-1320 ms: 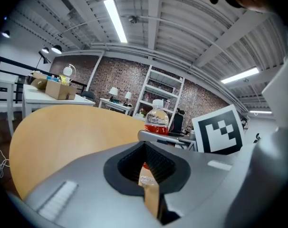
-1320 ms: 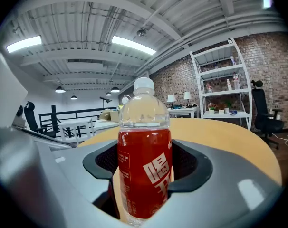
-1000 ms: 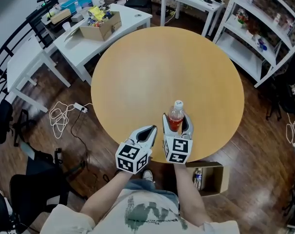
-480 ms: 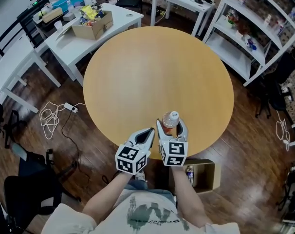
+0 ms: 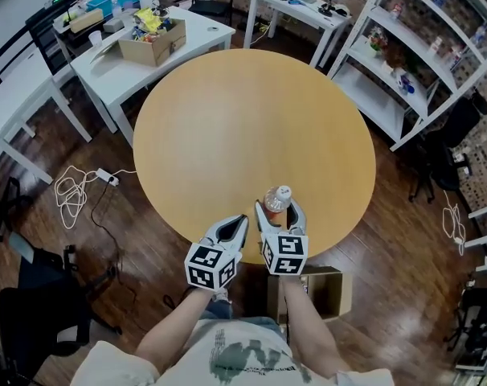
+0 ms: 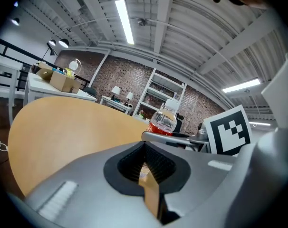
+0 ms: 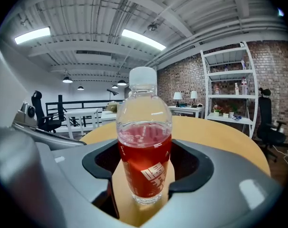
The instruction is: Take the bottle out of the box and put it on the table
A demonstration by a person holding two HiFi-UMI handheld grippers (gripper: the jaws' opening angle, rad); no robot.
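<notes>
Grey left gripper (image 5: 243, 219), grey right gripper (image 5: 277, 208), black-and-white marker cubes (image 5: 211, 265), pale green-printed T-shirt (image 5: 227, 352).

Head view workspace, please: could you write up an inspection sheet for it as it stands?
Surface: round wooden table, holding only the bottle.
Job's things: red-drink bottle upright by the table's near edge; open cardboard box on the floor below.
Clutter: nothing seen on the table.
Grippers: right gripper open around the bottle; left gripper shut, empty.
Cables: white cable on the floor, left.
Surroundings: white desk, white shelving.
</notes>
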